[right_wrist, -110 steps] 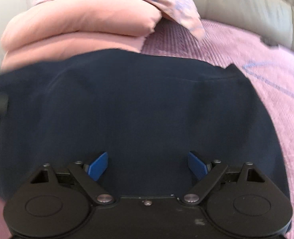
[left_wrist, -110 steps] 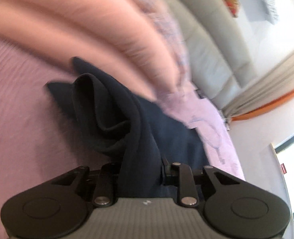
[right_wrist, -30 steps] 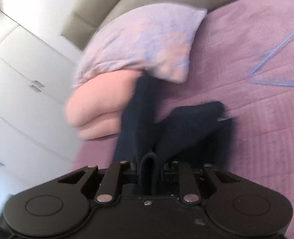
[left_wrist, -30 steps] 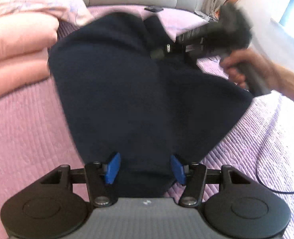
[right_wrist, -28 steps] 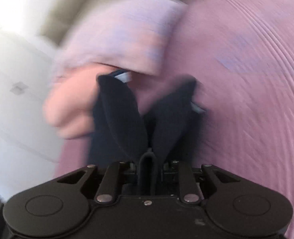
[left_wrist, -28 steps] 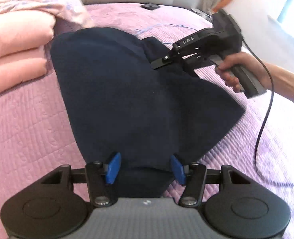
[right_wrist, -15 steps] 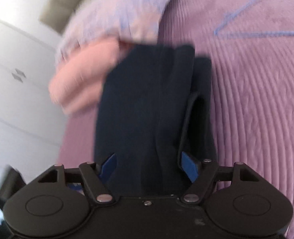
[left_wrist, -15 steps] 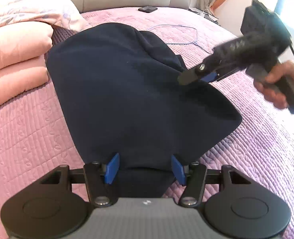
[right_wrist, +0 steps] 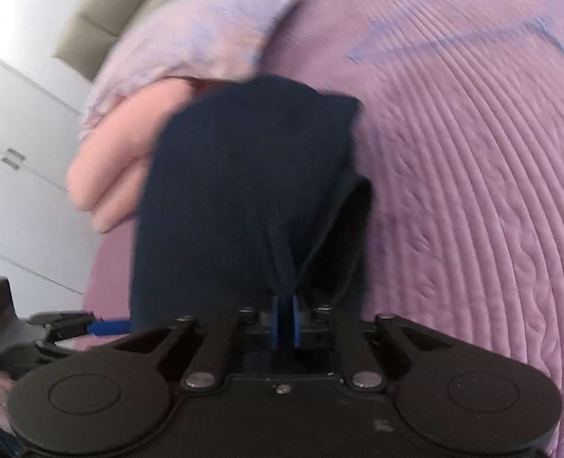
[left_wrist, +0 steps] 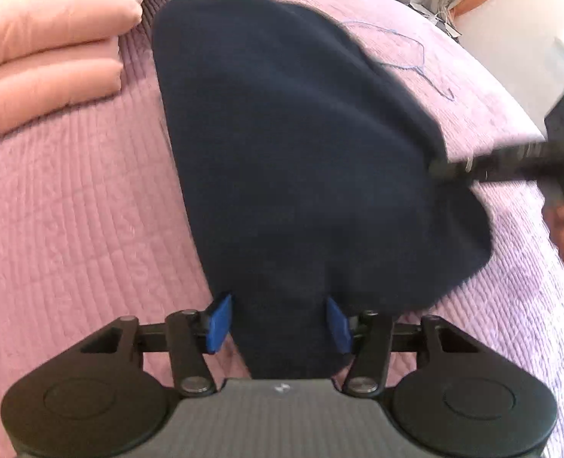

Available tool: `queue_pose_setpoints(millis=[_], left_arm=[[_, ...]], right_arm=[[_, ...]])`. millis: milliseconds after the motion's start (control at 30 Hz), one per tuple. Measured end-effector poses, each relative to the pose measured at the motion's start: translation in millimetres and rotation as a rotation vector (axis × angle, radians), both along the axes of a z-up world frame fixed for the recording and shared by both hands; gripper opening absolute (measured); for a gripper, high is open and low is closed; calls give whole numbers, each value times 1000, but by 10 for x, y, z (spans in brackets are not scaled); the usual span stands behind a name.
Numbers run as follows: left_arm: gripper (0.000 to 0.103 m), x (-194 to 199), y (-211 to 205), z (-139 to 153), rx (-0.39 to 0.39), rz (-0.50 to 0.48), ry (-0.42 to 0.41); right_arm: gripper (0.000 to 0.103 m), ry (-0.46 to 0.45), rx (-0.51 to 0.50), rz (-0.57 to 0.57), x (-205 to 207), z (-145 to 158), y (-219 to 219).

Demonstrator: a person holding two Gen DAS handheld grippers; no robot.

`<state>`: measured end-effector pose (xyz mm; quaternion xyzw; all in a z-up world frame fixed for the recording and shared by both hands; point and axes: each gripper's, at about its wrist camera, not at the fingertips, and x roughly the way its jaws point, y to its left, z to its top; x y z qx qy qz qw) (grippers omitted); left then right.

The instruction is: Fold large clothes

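A dark navy garment (left_wrist: 289, 145) lies folded on the pink quilted bed (left_wrist: 72, 210). My left gripper (left_wrist: 278, 320) is open, its blue pads (left_wrist: 218, 322) either side of the garment's near end. My right gripper (right_wrist: 285, 322) is shut on a fold of the same garment (right_wrist: 244, 191) at its right edge. It also shows blurred in the left wrist view (left_wrist: 484, 168), at the garment's right side. The left gripper shows at the lower left of the right wrist view (right_wrist: 106, 326).
Stacked pink bedding (left_wrist: 49, 49) and a floral pillow (right_wrist: 205, 38) lie beside the garment's far left. A thin blue hanger (left_wrist: 415, 49) lies on the quilt beyond it. A padded headboard (right_wrist: 102, 19) and white cupboards (right_wrist: 15, 171) stand behind.
My right gripper let go of the garment's fold, moved along its right side toward me, and has shut on the edge again. My left gripper stays open at the near end.
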<state>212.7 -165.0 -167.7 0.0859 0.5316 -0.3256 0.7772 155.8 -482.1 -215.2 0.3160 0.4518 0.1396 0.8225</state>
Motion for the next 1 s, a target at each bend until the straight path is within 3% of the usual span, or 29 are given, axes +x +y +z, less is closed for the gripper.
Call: queue_pose_setpoints(millis=[33,67,100,200,233,300,367,400,433,500,600,700,767,800,833,867,933,967,1000], left_arm=[[55,-9,28,1,-6,0,10],[55,-9,52,-5,-12,6,25],[55,-9,68,-22,-18,10,38],[56,-56,60,-37,-6,-19,20],[56,-71,38,-26,0,-32,16],[56,-62,56,-37,1,-47,21],[56,-37,99,-73,-7,-59,48],[55,-26,128,-102,-13,-62,73],[53,-25,149,-138,-18,-61,103],[42,-79,151,-250,18,-81,146],[40,-233,102,-252,60,-146,51],[41,-258,112,-164,19,-151,71],[41,-285,129,-71,-7,-167,79],[42,-304,140,-9,-4,-180,69],[42,-322,156,45,5,-185,56],[43,-331,184,112,4,-186,40],[48,-262,267,274,-49,-169,35],[51,-198,308,362,-84,-138,46],[60,-124,335,438,-115,-105,51]], right_arm=[[47,-13,20,-14,27,48,-32],[75,-37,3,-28,73,146,-43],[83,-78,-37,-31,147,270,-47],[87,-235,-110,-12,468,525,-62],[94,-262,-116,8,680,549,-48],[95,-251,-156,14,1063,463,-24],[97,-161,-196,21,1461,242,2],[97,-101,-170,23,1602,118,25],[83,-81,-97,17,1688,35,31],[10,-192,-86,-42,1627,145,40],[11,-284,-105,-64,1715,298,49],[10,-236,-265,-26,1983,192,127],[11,-173,-298,-13,2081,13,164],[12,-167,-290,-13,2080,-25,149],[21,-165,-284,-15,2062,-15,140],[47,-159,-286,-25,2020,32,123],[73,-135,-330,-38,1888,158,112],[79,-133,-362,-33,1767,261,125],[79,-137,-389,-25,1642,363,148]])
